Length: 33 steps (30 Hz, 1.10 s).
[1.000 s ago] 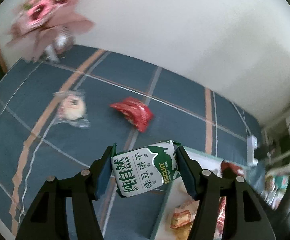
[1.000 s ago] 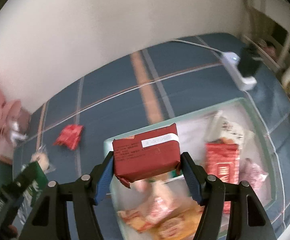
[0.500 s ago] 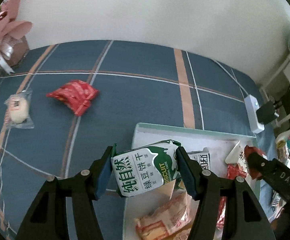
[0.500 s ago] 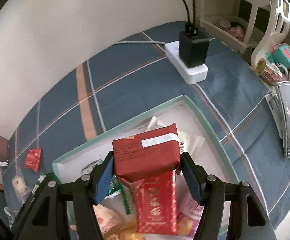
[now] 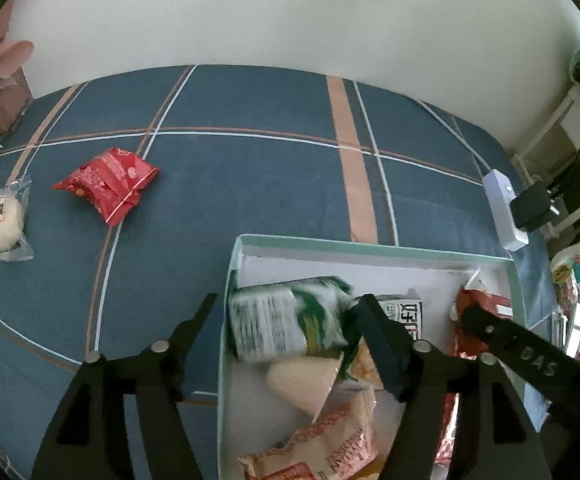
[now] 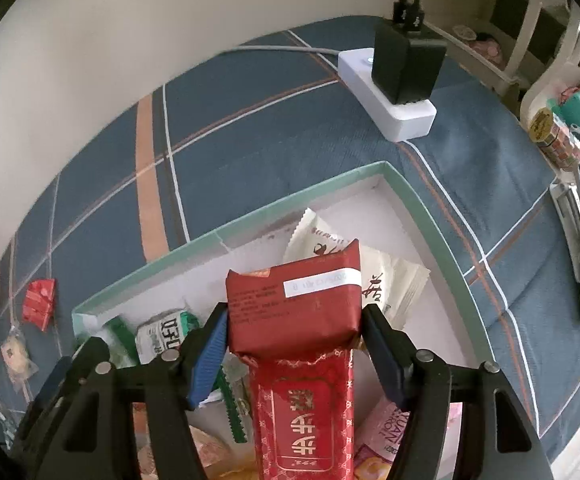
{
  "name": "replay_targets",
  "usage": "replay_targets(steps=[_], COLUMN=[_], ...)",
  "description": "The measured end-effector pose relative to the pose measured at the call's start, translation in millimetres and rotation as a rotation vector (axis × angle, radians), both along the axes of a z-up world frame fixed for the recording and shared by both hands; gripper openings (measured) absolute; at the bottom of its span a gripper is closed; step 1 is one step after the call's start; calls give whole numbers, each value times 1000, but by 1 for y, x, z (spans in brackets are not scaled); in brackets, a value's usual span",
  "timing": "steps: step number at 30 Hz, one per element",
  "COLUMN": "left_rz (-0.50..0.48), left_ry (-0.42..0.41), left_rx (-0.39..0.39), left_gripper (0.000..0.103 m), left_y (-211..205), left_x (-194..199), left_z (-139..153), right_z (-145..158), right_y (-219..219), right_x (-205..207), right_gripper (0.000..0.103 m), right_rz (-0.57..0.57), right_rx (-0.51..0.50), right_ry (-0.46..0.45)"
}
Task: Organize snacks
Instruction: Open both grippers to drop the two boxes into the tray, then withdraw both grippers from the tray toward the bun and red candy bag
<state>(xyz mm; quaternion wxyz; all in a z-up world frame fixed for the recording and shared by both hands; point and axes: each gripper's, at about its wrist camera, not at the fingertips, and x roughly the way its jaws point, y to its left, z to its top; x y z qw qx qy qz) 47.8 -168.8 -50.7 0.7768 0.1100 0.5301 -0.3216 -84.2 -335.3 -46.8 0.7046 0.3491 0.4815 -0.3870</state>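
The left claw [image 5: 290, 312] hangs over the near left corner of the box [image 5: 370, 246], pointing steeply down. Its jaws are opening: the green-and-white biscuit pack [image 5: 286, 320] sits blurred between them, clear of the left finger, so the claw has let go of it. The pack lies inside the box against the left wall, on top of a pale wrapped snack [image 5: 302, 384] and an orange packet [image 5: 330, 436]. A small white-and-black pack [image 5: 406, 314] lies just right of it.

The right claw [image 6: 294, 312] is over the same box [image 6: 426, 216], also pointing down. A dark red block [image 6: 294, 304] with a white label strip is between its jaws, which are opening slightly; both pads still touch the block's sides, so it is gripping the block. Just under the block lies a long red packet [image 6: 302, 412] with gold characters, and beyond it white wrappers [image 6: 386, 276] rest toward the far right corner of the box. A pink packet [image 6: 386, 428] lies near right.

The box stands on a blue plaid cloth [image 5: 250, 180]. Outside it, far left, a red packet [image 5: 106, 184] and a clear-wrapped bun [image 5: 2, 220] lie well apart from the box. A white power strip [image 6: 386, 96] with a black plug [image 6: 406, 64] sits beyond the box's far right corner.
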Motion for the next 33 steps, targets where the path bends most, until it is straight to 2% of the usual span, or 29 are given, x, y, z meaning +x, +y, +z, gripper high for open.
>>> replay_targets(steps=[6, 7, 8, 9, 13, 15, 19, 22, 33], left_rz=[-1, 7, 18, 28, 73, 103, 180, 243, 381], left_ry=[8, 12, 17, 21, 30, 33, 9, -17, -37], left_rx=[-6, 1, 10, 16, 18, 19, 48, 77, 74], left_gripper=[75, 78, 84, 86, 86, 92, 96, 103, 103], left_y=[2, 4, 7, 8, 20, 28, 44, 58, 113], left_x=[-1, 0, 2, 4, 15, 21, 36, 51, 96], left_z=[9, 10, 11, 12, 16, 17, 19, 22, 37], right_z=[3, 5, 6, 7, 13, 14, 19, 24, 44], right_y=[4, 5, 6, 6, 13, 17, 24, 29, 64], right_x=[5, 6, 7, 8, 16, 20, 26, 32, 61], right_gripper=[72, 77, 80, 86, 96, 103, 103, 103, 103], right_rz=[21, 25, 29, 35, 73, 86, 106, 119, 229], right_rx=[-19, -23, -26, -29, -50, -62, -88, -105, -138], right_ry=[30, 34, 33, 31, 31, 33, 34, 26, -24])
